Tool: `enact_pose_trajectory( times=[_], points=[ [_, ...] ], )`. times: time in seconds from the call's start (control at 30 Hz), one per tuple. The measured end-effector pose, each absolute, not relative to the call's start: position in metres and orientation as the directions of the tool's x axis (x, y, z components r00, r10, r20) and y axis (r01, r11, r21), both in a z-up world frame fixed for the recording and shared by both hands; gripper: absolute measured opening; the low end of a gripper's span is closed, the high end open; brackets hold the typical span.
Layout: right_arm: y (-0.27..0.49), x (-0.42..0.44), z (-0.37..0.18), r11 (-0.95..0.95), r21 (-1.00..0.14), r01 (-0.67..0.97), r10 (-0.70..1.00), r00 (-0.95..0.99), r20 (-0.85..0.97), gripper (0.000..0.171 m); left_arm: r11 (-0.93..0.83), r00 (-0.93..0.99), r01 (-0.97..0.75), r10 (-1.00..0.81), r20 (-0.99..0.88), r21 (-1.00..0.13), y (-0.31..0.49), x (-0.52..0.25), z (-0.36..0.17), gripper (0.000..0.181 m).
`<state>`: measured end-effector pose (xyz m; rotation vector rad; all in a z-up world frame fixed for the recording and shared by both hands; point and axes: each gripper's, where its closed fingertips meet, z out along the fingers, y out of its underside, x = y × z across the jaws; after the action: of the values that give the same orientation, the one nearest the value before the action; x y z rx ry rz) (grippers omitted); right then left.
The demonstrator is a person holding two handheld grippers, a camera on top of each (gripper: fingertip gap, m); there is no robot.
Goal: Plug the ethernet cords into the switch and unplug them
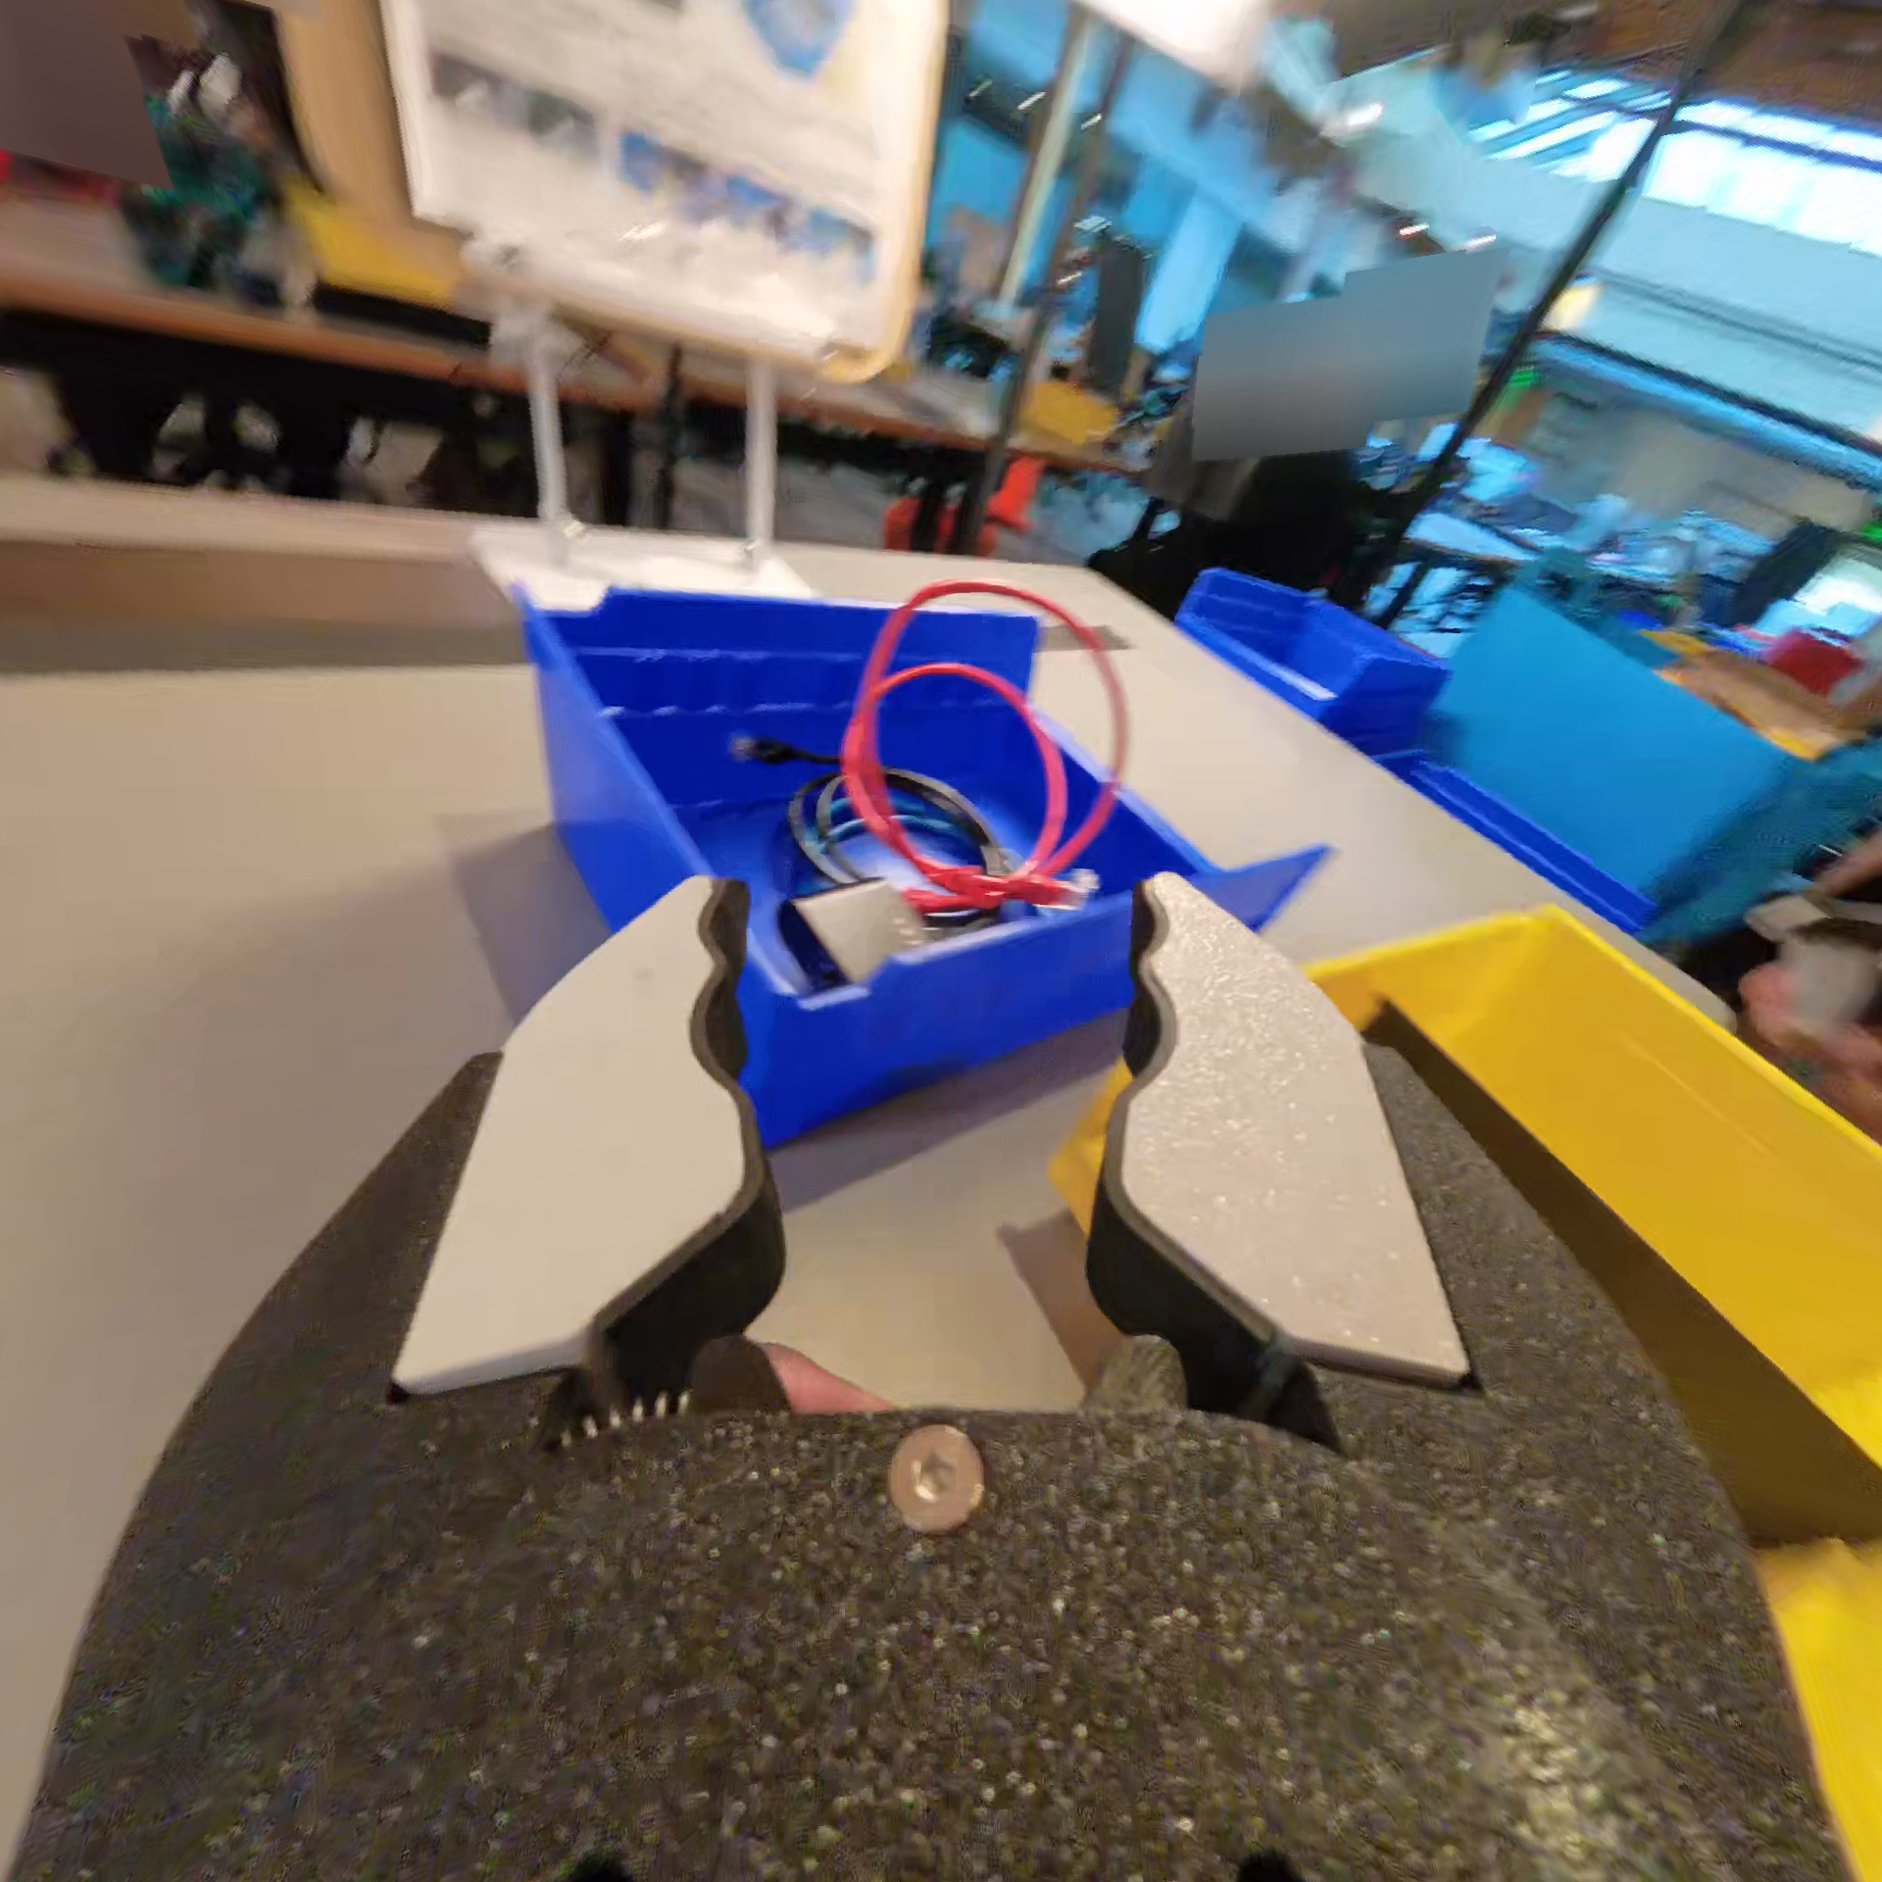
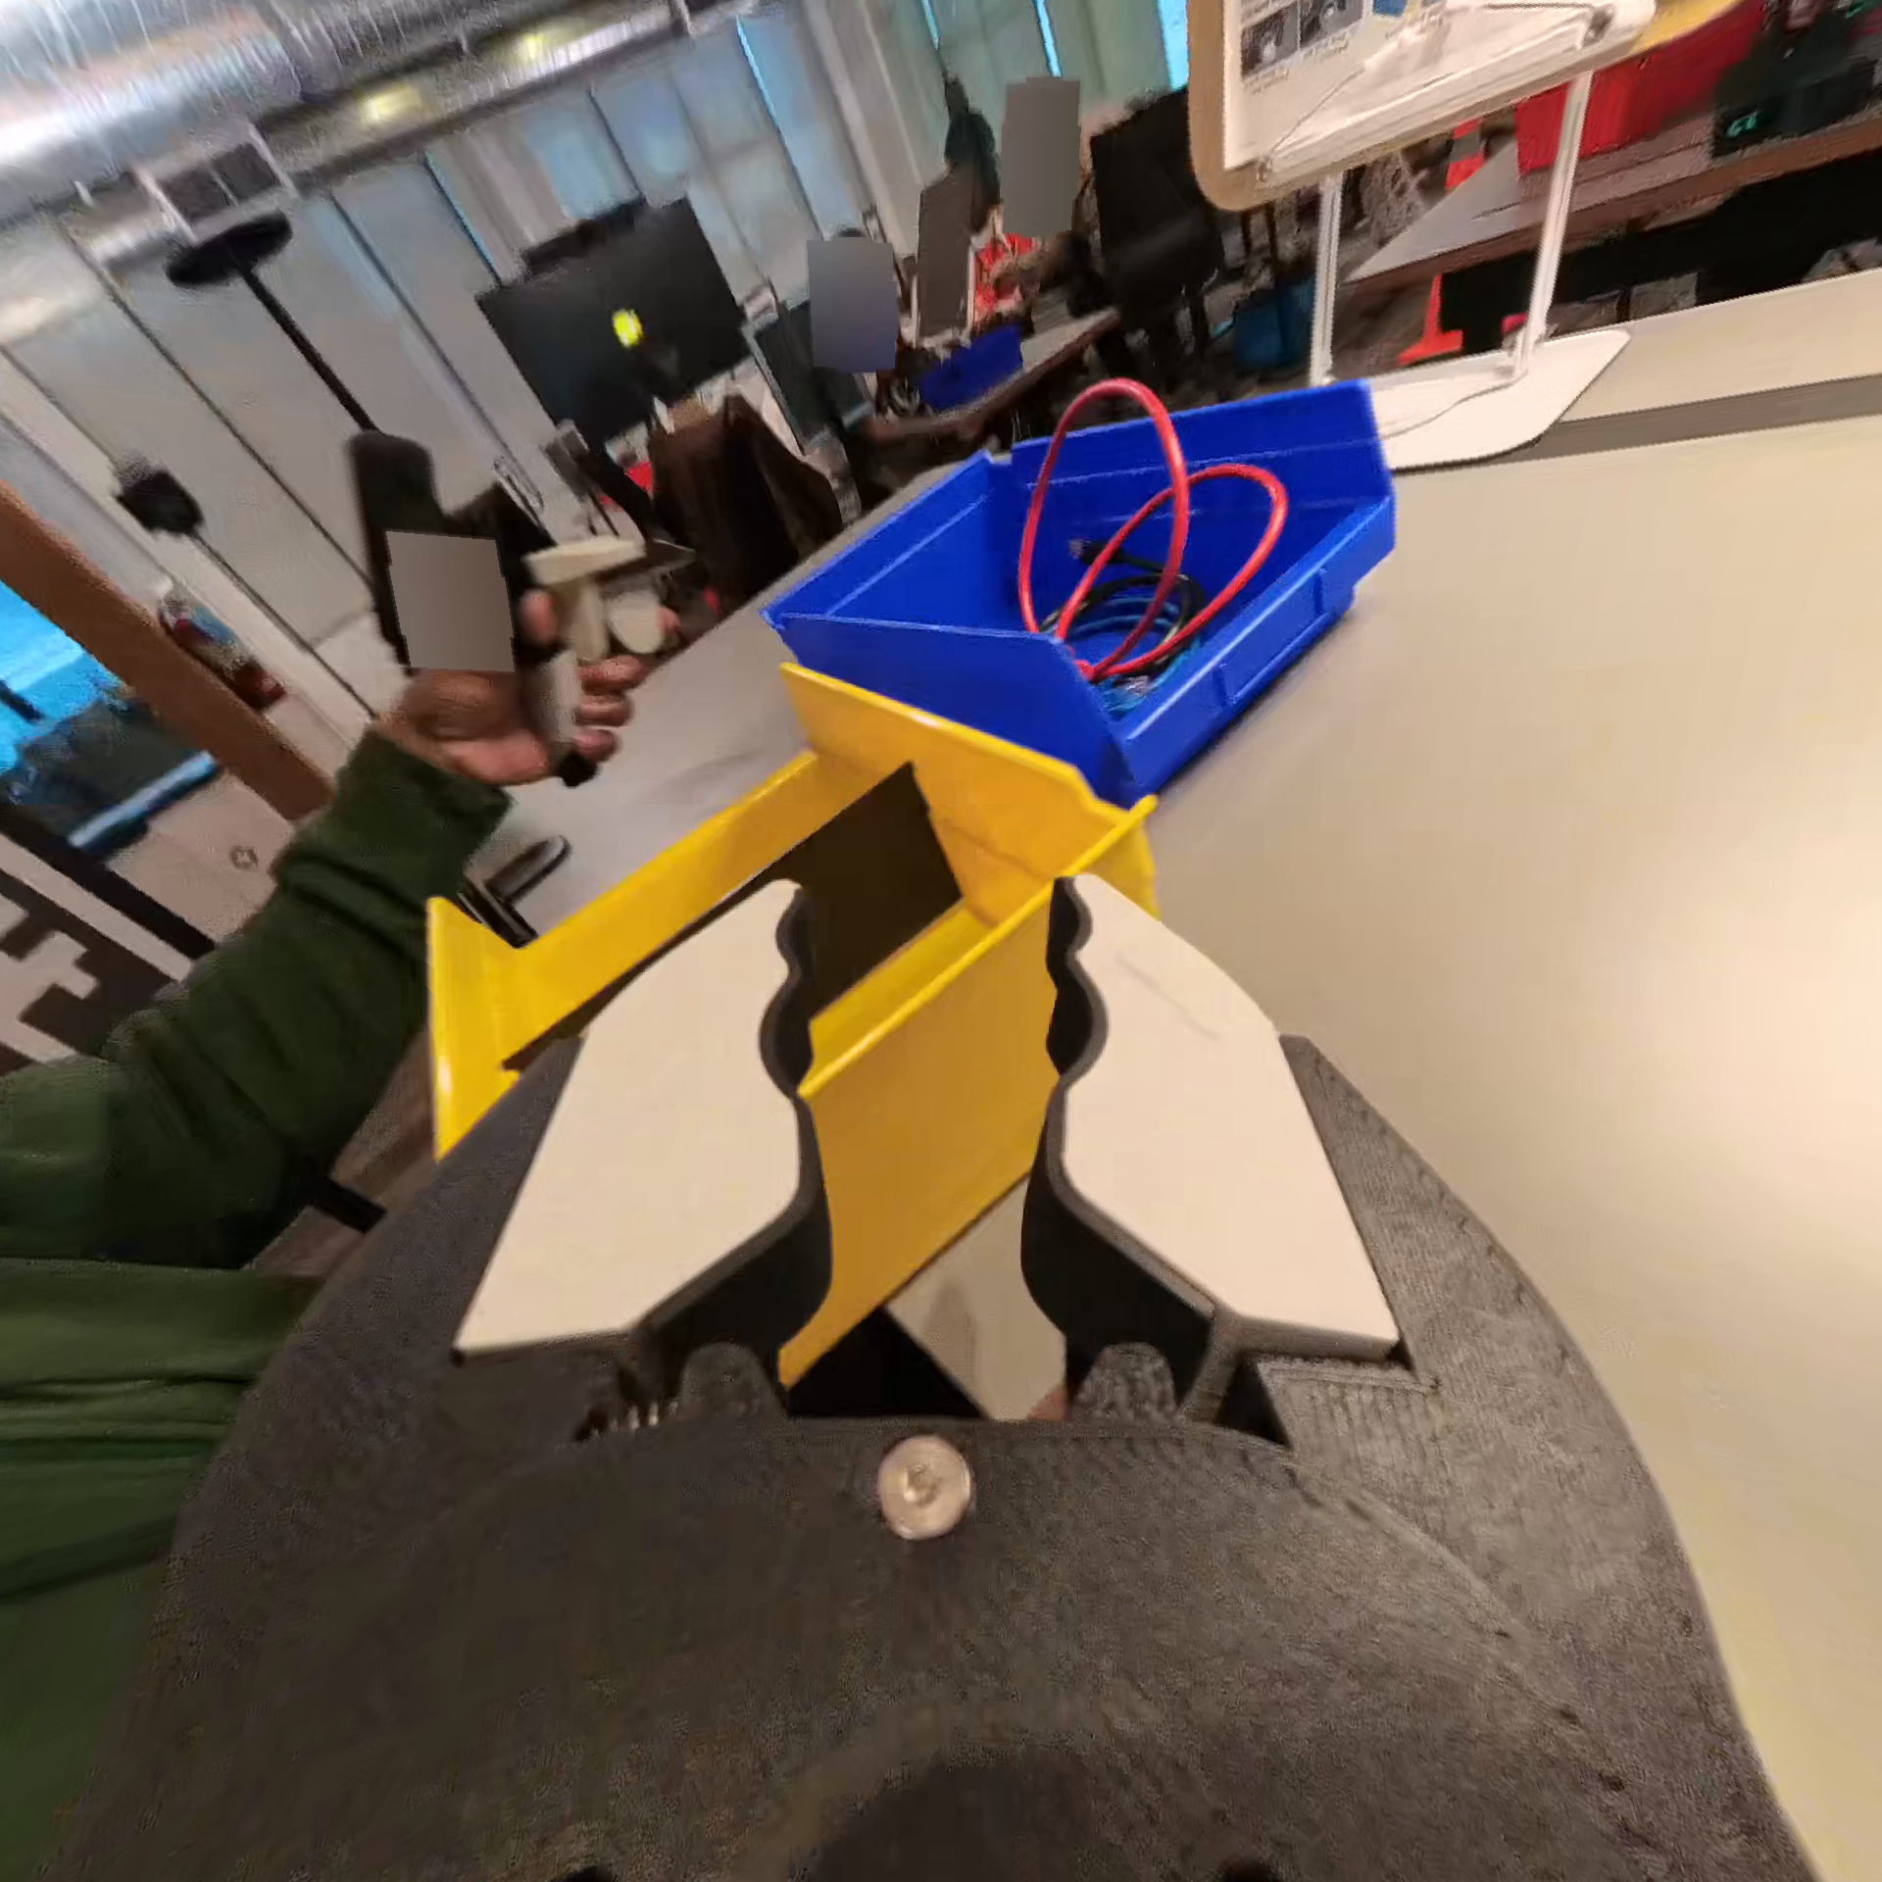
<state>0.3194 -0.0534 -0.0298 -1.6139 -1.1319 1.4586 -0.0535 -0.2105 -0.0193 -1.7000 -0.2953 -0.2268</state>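
You are holding your left gripper (image 1: 932, 917) above the table (image 1: 255, 917), with its fingers apart and nothing between them. It is pointing at the blue bin (image 1: 917, 1029). The red cord (image 1: 1018, 733) and the black cord (image 1: 917, 789) are lying coiled in that bin beside the grey switch (image 1: 861, 922). Your right gripper (image 2: 927, 917) is hanging over the yellow bin (image 2: 917, 1120), fingers apart too.

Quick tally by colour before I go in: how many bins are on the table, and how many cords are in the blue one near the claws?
Blue bins: 2
Yellow bins: 1
Red cords: 1
Black cords: 1
Blue cords: 1, partly hidden
Total: 6
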Motion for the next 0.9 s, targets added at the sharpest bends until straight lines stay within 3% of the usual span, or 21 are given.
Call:
enact_pose_trajectory(
  times=[0.17,0.3,0.33,0.37,0.43,0.57,0.9],
  points=[
    [-0.083,0.318,-0.062,-0.254,-0.930,0.266,0.967,0.089,-0.239,0.052,-0.319,0.922,0.362,0.262,0.286,-0.876,-0.164,-0.089,-0.059,0.073],
    [-0.091,0.302,-0.080,-0.216,-0.903,0.371,0.973,0.012,-0.228,0.031,-0.446,0.907,0.401,0.313,0.281,-0.800,-0.152,-0.097,-0.091,0.069],
    [-0.089,0.300,-0.079,-0.204,-0.902,0.381,0.975,-0.003,-0.221,0.024,-0.431,0.905,0.417,0.281,0.320,-0.801,-0.150,-0.095,-0.091,0.062],
    [-0.085,0.298,-0.080,-0.176,-0.901,0.396,0.981,-0.003,-0.193,0.023,-0.408,0.898,0.435,0.266,0.351,-0.803,-0.151,-0.096,-0.090,0.029],
    [-0.075,0.294,-0.080,-0.121,-0.898,0.423,0.990,-0.017,-0.141,0.021,-0.352,0.893,0.448,0.229,0.388,-0.822,-0.156,-0.103,-0.089,0.017],
    [-0.049,0.288,-0.080,-0.050,-0.869,0.492,0.995,-0.056,-0.089,0.019,-0.292,0.882,0.468,0.218,0.419,-0.834,-0.173,-0.120,-0.087,0.016],
    [0.060,0.302,-0.079,0.111,-0.737,0.667,0.992,-0.025,0.127,0.027,-0.480,0.945,0.272,0.298,0.137,-0.834,-0.294,-0.178,-0.089,0.011]
  ],
)
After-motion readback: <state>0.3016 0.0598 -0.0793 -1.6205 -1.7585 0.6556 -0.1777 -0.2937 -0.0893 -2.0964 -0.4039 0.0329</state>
